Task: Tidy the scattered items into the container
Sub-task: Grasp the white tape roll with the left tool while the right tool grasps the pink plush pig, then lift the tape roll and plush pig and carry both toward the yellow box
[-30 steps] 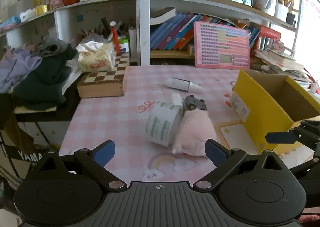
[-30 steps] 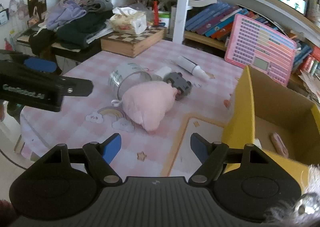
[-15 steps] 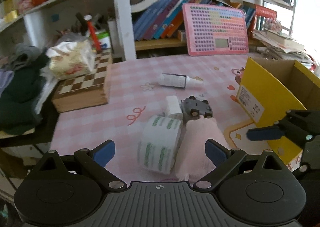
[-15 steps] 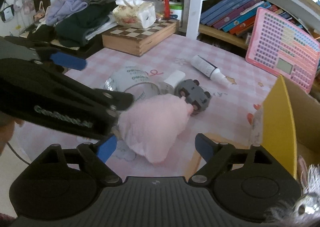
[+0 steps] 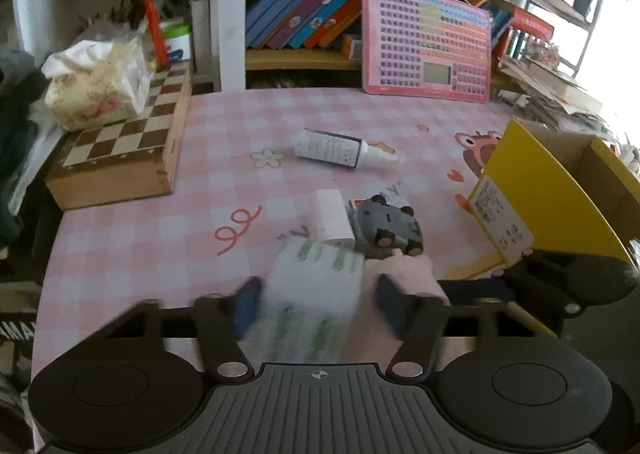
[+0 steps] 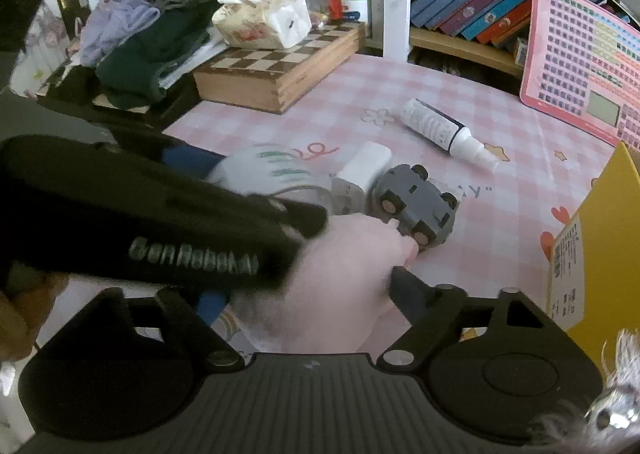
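Left claw fingers motion-blurred

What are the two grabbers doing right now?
Left gripper: closing around the white roll.
Right gripper: closing around the pink plush toy, grip unclear.

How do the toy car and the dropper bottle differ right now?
The grey toy car lies wheels-up, packed against the white block and pink plush; the dropper bottle lies on its side, alone, farther back. The car is squat and grey; the bottle is slim, white with a dark band. Neither is in the yellow box.
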`<act>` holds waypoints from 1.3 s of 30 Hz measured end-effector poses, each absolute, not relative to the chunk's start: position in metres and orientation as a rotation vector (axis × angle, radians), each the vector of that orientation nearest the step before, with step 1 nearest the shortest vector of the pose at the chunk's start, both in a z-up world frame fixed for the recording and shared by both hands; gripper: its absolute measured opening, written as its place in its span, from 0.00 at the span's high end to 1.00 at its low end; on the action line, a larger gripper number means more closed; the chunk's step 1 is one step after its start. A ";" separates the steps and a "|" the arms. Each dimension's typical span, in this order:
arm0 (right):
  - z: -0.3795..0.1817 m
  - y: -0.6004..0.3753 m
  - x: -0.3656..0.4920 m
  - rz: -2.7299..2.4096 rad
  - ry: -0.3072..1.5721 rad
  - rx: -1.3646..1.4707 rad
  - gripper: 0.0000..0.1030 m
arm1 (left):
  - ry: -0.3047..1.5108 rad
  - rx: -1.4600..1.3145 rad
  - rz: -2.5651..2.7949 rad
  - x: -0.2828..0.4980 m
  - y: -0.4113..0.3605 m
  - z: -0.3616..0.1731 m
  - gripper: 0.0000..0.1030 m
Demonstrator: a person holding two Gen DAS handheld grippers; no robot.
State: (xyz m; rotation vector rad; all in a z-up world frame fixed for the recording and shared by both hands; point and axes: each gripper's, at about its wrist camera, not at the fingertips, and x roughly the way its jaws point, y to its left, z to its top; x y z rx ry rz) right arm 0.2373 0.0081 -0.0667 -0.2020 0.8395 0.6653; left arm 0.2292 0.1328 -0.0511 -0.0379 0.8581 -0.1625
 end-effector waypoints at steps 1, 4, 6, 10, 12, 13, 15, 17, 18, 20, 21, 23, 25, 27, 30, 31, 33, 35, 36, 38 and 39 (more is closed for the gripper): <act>-0.066 0.006 0.237 0.668 0.841 -0.207 0.29 | 0.862 -0.042 -0.167 0.229 0.134 -0.051 0.56; -0.063 0.002 0.235 0.663 0.834 -0.228 0.37 | 0.870 -0.055 -0.165 0.227 0.138 -0.052 0.57; -0.060 -0.004 0.232 0.656 0.829 -0.237 0.41 | 0.867 -0.063 -0.154 0.223 0.139 -0.051 0.57; -0.052 -0.016 0.227 0.630 0.804 -0.238 0.44 | 0.862 -0.133 -0.138 0.213 0.146 -0.048 0.57; -0.047 -0.020 0.224 0.628 0.788 -0.238 0.44 | 0.859 -0.157 -0.125 0.207 0.148 -0.046 0.57; -0.046 -0.022 0.222 0.630 0.784 -0.242 0.44 | 0.856 -0.165 -0.120 0.205 0.149 -0.045 0.57; -0.043 -0.024 0.218 0.630 0.782 -0.242 0.44 | 0.846 -0.182 -0.113 0.200 0.151 -0.042 0.57; -0.041 -0.025 0.214 0.635 0.783 -0.240 0.44 | 0.829 -0.198 -0.111 0.194 0.151 -0.036 0.57; -0.040 -0.025 0.212 0.638 0.781 -0.241 0.44 | 0.819 -0.202 -0.109 0.192 0.152 -0.033 0.57; -0.037 -0.026 0.207 0.644 0.773 -0.242 0.43 | 0.799 -0.210 -0.103 0.186 0.151 -0.027 0.57; -0.036 -0.026 0.204 0.649 0.769 -0.242 0.43 | 0.790 -0.216 -0.101 0.183 0.151 -0.024 0.57; -0.033 -0.027 0.198 0.660 0.762 -0.243 0.43 | 0.774 -0.233 -0.099 0.175 0.152 -0.019 0.57; -0.029 -0.029 0.191 0.672 0.756 -0.241 0.43 | 0.758 -0.254 -0.097 0.167 0.153 -0.013 0.57; -0.026 -0.031 0.184 0.684 0.750 -0.239 0.43 | 0.743 -0.278 -0.096 0.156 0.153 -0.007 0.57; -0.018 -0.038 0.172 0.692 0.742 -0.228 0.43 | 0.719 -0.303 -0.098 0.140 0.155 0.001 0.57; -0.015 -0.040 0.168 0.694 0.741 -0.222 0.43 | 0.713 -0.309 -0.098 0.135 0.155 0.004 0.57; -0.010 -0.044 0.159 0.693 0.740 -0.210 0.43 | 0.701 -0.316 -0.100 0.124 0.155 0.008 0.57; -0.006 -0.048 0.149 0.690 0.740 -0.204 0.43 | 0.692 -0.323 -0.102 0.113 0.155 0.012 0.57; -0.005 -0.049 0.145 0.687 0.741 -0.200 0.43 | 0.688 -0.328 -0.104 0.108 0.155 0.014 0.57; -0.003 -0.053 0.136 0.682 0.744 -0.192 0.43 | 0.682 -0.339 -0.106 0.098 0.155 0.016 0.57; -0.003 -0.054 0.131 0.678 0.747 -0.188 0.43 | 0.680 -0.347 -0.108 0.093 0.154 0.017 0.57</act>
